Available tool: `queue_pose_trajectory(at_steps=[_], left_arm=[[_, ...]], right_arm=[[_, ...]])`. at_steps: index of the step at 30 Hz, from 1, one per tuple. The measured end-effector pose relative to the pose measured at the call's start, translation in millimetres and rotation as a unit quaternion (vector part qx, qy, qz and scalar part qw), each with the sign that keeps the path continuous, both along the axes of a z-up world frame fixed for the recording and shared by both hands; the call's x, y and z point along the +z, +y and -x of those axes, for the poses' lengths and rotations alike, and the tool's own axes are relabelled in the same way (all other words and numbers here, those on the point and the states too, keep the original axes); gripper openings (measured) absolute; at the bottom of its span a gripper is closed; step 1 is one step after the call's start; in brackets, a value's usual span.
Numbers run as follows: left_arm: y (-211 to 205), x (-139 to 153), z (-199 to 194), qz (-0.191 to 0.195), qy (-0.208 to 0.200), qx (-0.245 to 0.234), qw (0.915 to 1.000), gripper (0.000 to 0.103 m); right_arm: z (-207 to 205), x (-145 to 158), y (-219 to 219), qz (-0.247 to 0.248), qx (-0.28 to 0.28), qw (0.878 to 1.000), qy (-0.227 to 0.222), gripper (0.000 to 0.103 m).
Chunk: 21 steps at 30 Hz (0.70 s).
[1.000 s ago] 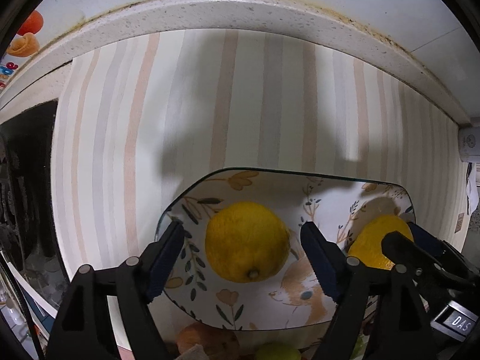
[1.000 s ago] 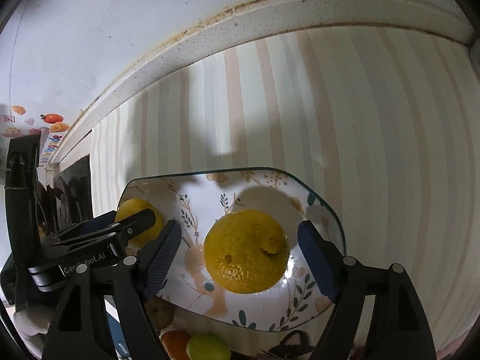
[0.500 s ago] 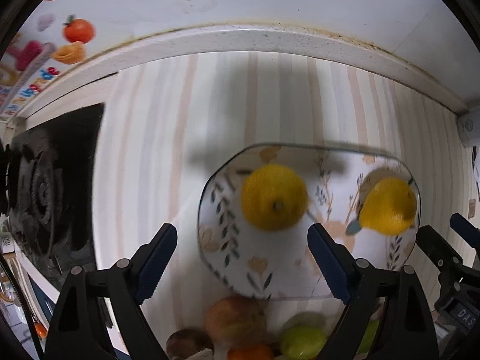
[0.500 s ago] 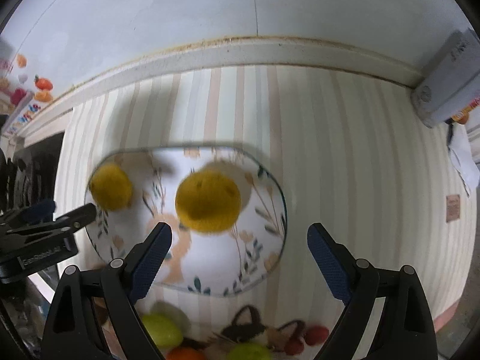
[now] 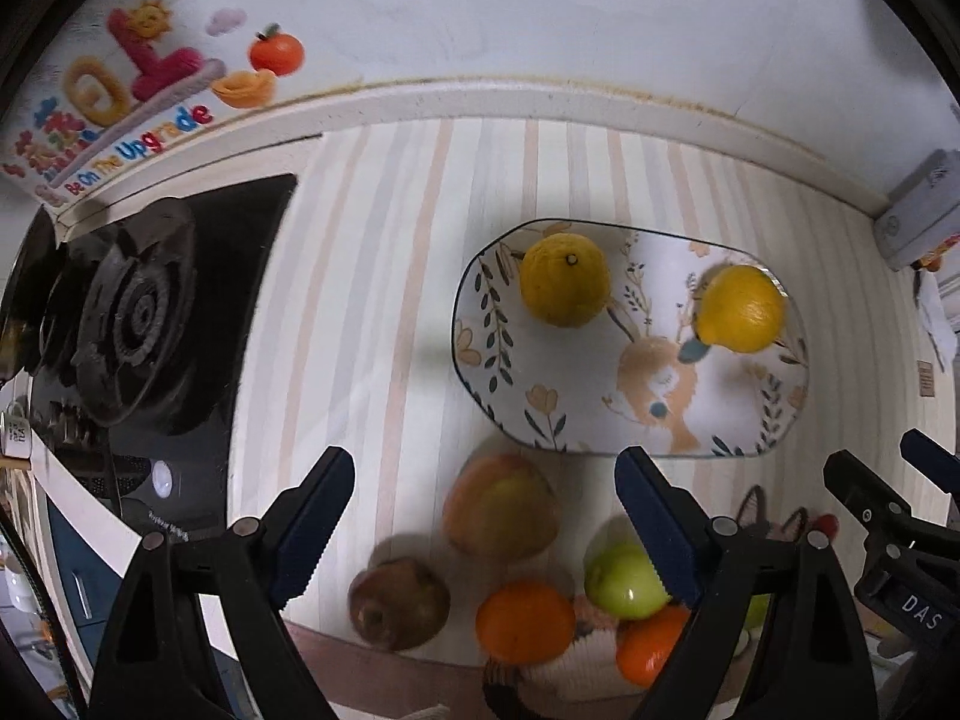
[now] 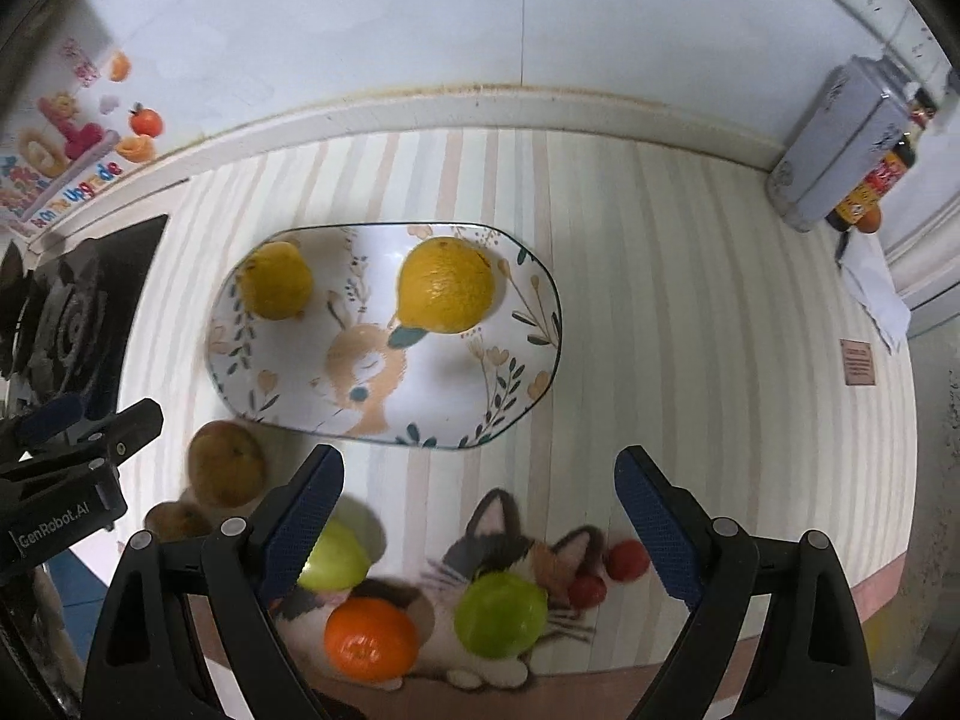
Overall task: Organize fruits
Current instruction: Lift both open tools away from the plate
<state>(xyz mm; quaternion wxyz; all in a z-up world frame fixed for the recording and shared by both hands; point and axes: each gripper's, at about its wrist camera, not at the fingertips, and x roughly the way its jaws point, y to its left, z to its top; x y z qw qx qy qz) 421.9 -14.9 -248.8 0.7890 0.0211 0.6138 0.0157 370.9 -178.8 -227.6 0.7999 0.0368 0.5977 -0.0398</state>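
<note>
A white oval plate point(image 5: 600, 420) point(image 6: 432, 402) with leaf and rabbit drawings holds two yellow citrus fruits point(image 5: 564, 279) point(image 5: 741, 307), apart from each other. My left gripper point(image 5: 483, 468) is open and empty, hovering above a red-yellow apple point(image 5: 501, 507) in front of the plate. Also open and empty, my right gripper point(image 6: 479, 462) hangs over the mat just before the plate. Loose on the mat lie a brown fruit point(image 5: 399, 603), an orange point(image 6: 369, 636), two green apples point(image 6: 501, 615) point(image 6: 333, 558) and small red fruits point(image 6: 627, 558).
A black gas stove point(image 5: 138, 312) borders the striped mat on the left. At the back right stand a grey tin point(image 6: 834, 156) and a dark bottle point(image 6: 894, 168) against the wall. The counter's front edge runs just below the loose fruit.
Both grippers have drawn back and up from the plate, each leaving its yellow fruit lying there. Their jaws stand a little wider. The loose fruit in front has come into view.
</note>
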Motion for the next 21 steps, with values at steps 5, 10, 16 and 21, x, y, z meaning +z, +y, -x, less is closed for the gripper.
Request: queue_pose_trajectory(at_steps=[5, 10, 16, 21], left_arm=[[1, 30, 30, 0.004, -0.031, -0.013, 0.9994, 0.089], [7, 57, 59, 0.017, -0.055, -0.014, 0.9982, 0.089], [12, 85, 89, 0.024, -0.085, -0.017, 0.996, 0.089], [14, 103, 109, 0.032, -0.104, -0.018, 0.9939, 0.089]], right_arm=[[27, 30, 8, -0.008, 0.001, 1.0, -0.023, 0.094], [57, 61, 21, -0.003, 0.01, 0.999, -0.047, 0.094], [86, 90, 33, -0.007, 0.015, 0.997, -0.073, 0.094], [106, 111, 39, -0.025, 0.016, 0.995, -0.09, 0.094]])
